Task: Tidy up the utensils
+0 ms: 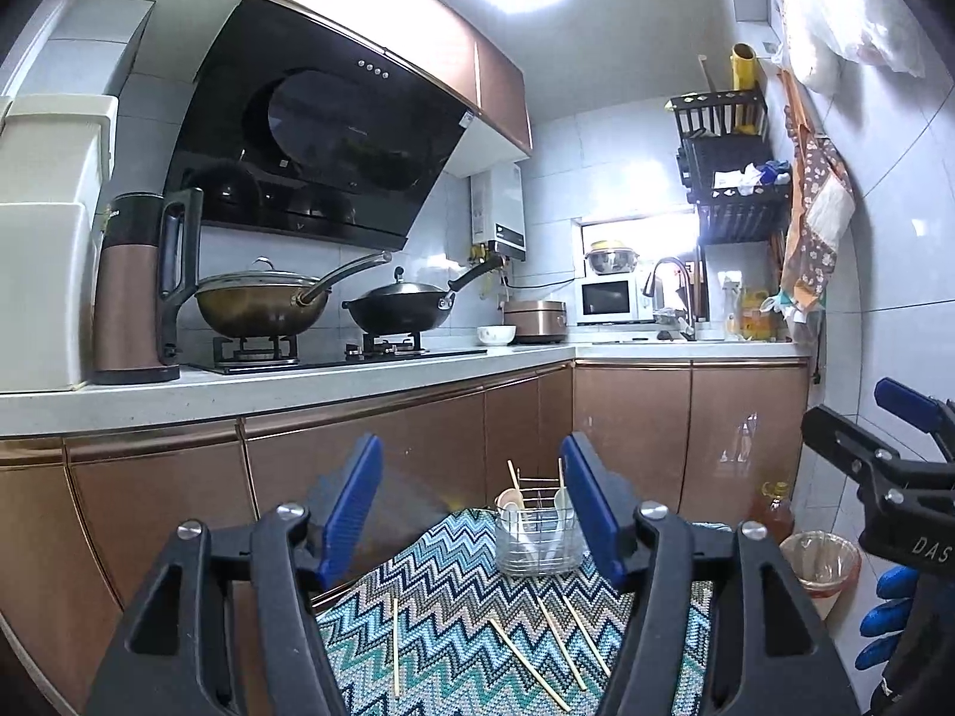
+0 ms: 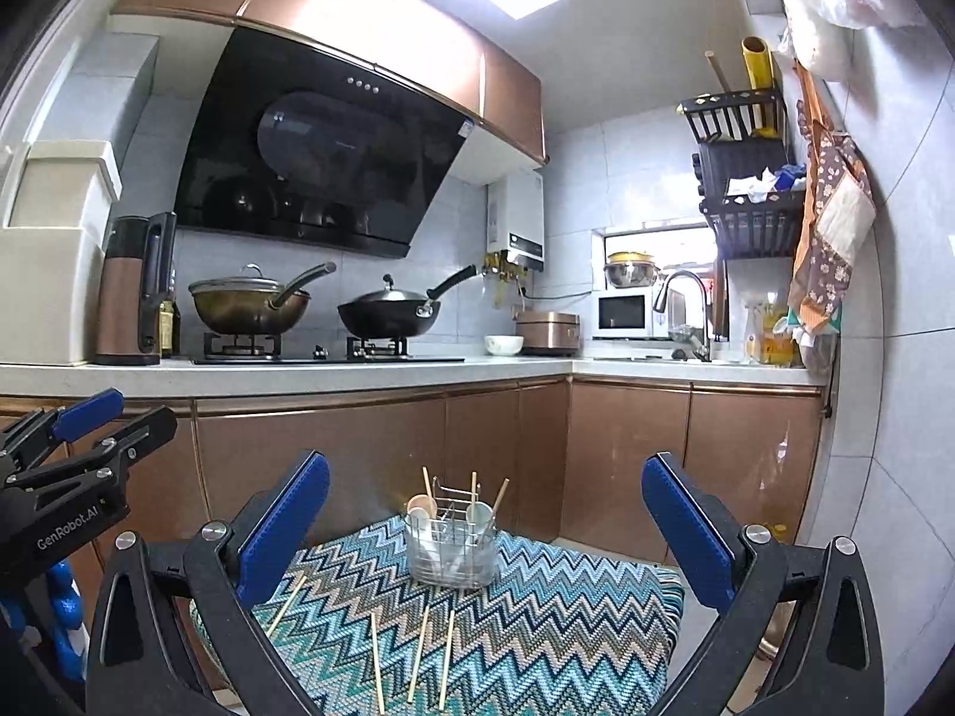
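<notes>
Both grippers hang above a zigzag-patterned cloth (image 2: 537, 614) with nothing in them. The left gripper (image 1: 471, 507) has its jaws spread wide and empty; the right gripper (image 2: 486, 522) is likewise released, its blue pads well apart.

The holder (image 2: 452, 549), a clear cup with a wire frame, stands upright at the far side of the cloth. It already carries spoons (image 2: 421, 506) and a few chopsticks. Four loose chopsticks (image 2: 419, 653) lie flat on the cloth nearer the cameras, well apart from the holder and pointing different ways; one (image 2: 286, 596) lies off to the left beside the right gripper's left pad.

The likeliest trouble is the pickup. A thin stick lying flat on soft woven cloth gives the pads little to bite on, so a closing grip could pinch the fabric with it, or roll the stick away. Dragging the cloth would also tug the holder, which looks light and top-heavy with its load leaning outward; it could tip.

Two of the middle sticks lie close together, possibly touching, though the fisheye edge makes that hard to judge, and a grip there may catch both. A stick held near one end could swing and strike the wire frame on the way in.
</notes>
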Demonstrator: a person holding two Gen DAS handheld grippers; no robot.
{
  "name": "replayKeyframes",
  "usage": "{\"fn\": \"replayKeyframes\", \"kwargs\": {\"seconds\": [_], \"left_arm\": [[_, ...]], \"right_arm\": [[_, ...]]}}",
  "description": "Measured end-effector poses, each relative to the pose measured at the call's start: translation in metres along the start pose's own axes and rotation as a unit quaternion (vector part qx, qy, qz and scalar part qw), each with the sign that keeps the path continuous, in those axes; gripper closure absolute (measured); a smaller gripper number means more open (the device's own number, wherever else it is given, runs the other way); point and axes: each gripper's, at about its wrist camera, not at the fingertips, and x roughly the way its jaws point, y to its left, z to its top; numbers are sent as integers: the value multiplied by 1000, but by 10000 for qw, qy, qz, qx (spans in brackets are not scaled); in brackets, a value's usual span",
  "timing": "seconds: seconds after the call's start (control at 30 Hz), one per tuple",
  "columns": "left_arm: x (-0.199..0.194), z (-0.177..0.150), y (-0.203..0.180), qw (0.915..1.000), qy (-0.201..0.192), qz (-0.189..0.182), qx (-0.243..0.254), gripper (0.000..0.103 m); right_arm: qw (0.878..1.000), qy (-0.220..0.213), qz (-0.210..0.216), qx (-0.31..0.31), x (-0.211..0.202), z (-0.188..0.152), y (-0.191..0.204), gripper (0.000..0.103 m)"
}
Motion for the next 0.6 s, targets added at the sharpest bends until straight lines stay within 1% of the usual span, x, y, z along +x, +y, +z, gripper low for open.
{"fn": "replayKeyframes", "kwargs": {"seconds": [0.1, 0.17, 0.23, 0.33, 0.43, 0.47, 0.5, 0.53, 0.57, 0.6], "left_arm": [[3, -3, 2, 10000, 35, 32, -23, 42], [9, -4, 7, 9999, 116, -46, -108, 42], [18, -5, 14, 9988, 325, -224, -294, 42], [42, -12, 28, 9938, 807, -468, -598, 42], [77, -30, 42, 9810, 1518, -724, -966, 42], [94, -40, 47, 9723, 1854, -859, -1135, 42], [106, -49, 50, 9658, 2086, -924, -1233, 42], [118, -59, 51, 9594, 2308, -954, -1308, 42], [132, -70, 53, 9514, 2572, -976, -1387, 43], [148, -83, 55, 9411, 2859, -1026, -1487, 43]], "right_arm": [[9999, -19, 86, 68, 2, -2, 0, 0], [9998, 37, 145, 90, 5, -3, 0, 0], [9997, 184, 139, 55, 14, -5, 2, 0], [9982, 580, 130, -9, 34, -12, 2, 0], [9935, 1083, 348, 94, 61, -26, -1, 0], [9910, 1265, 402, 141, 71, -31, -3, 0], [9866, 1546, 484, 204, 87, -38, -6, 0], [9832, 1718, 556, 261, 97, -44, -8, 2], [9785, 1924, 651, 349, 110, -50, -11, 4], [9712, 2208, 772, 456, 128, -60, -15, 12]]}}
